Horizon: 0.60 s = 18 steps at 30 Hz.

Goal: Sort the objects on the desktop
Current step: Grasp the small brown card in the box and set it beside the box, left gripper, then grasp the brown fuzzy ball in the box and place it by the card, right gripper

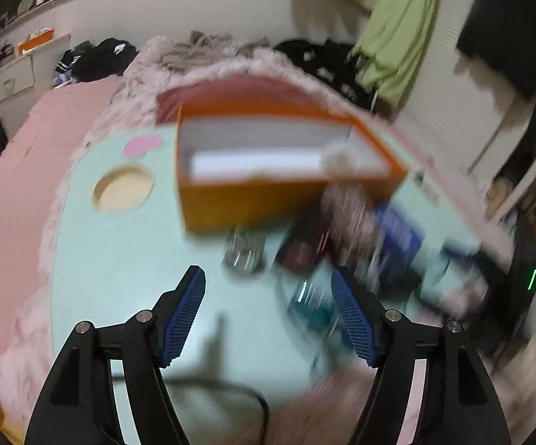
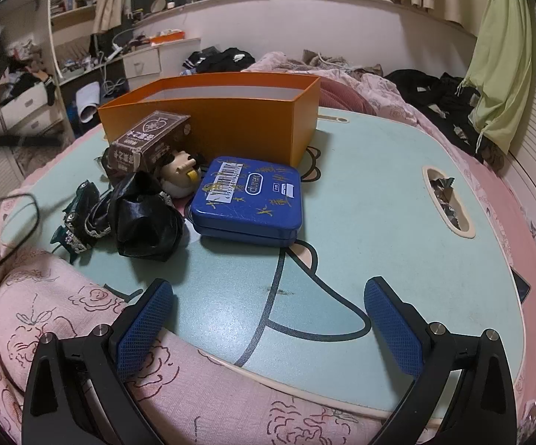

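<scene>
An orange open box (image 2: 231, 118) stands at the far side of a mint-green lap table (image 2: 360, 185). In front of it lie a blue tin (image 2: 247, 194), a brown carton (image 2: 149, 142), a small toy figure (image 2: 181, 180), a crumpled black bag (image 2: 144, 218) and a dark teal toy (image 2: 77, 215). My right gripper (image 2: 268, 283) is open over the table's near edge, short of the tin, with nothing between its fingers. The left wrist view is blurred. There my left gripper (image 1: 266, 272) is open and empty, below the orange box (image 1: 268, 193) and left of the smeared clutter and blue tin (image 1: 397, 230).
The table rests on a pink flowered blanket (image 2: 64, 315). It has a round cup recess (image 1: 123, 193) and a slot holding wrappers (image 2: 446, 200). A black cable (image 2: 19, 222) runs off the left side. Dark clothes and a green cloth (image 2: 498, 74) lie beyond.
</scene>
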### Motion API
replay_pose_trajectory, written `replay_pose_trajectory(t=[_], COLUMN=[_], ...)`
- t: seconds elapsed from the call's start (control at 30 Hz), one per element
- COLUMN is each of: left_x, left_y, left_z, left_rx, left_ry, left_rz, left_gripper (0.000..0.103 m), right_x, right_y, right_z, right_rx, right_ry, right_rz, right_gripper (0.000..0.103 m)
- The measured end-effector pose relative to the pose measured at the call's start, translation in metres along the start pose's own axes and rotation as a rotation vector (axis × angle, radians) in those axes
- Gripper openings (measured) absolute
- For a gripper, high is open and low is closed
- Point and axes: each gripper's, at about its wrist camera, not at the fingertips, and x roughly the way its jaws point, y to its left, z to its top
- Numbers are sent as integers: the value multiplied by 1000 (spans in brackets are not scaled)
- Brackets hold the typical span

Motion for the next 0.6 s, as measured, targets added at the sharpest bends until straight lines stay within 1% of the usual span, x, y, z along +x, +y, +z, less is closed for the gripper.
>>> replay_pose_trajectory(t=[0.1, 0.2, 0.23, 0.27, 0.3, 0.33, 0.37, 0.4, 0.5, 0.6], left_x=[5, 2, 5, 10, 17, 20, 23, 29, 40, 47], left_y=[-2, -9, -12, -18, -25, -33, -37, -40, -37, -38], left_z=[-29, -48, -51, -52, -51, -49, -48, -43, -25, -18], left_rx=[34, 41, 52, 73, 100, 136, 157, 158, 103, 95], left_ry=[57, 26, 25, 38, 53, 36, 27, 23, 14, 6], left_rz=[-15, -57, -69, -64, -39, 21, 64, 91, 91, 89], left_gripper=[71, 71, 71, 71, 71, 71, 71, 71, 71, 71], right_x=[0, 0, 0, 0, 0, 0, 0, 0, 0, 0], right_y=[0, -1, 0, -1, -1, -1, -1, -1, -1, -1], right_z=[0, 0, 0, 0, 0, 0, 0, 0, 0, 0], right_rx=[0, 0, 0, 0, 0, 1, 1, 0, 1, 0], right_ry=[0, -1, -1, -1, -1, -2, -1, -1, -1, -2], right_rz=[1, 1, 1, 1, 1, 1, 2, 1, 1, 1], right_gripper=[103, 103, 103, 103, 103, 103, 103, 103, 103, 103])
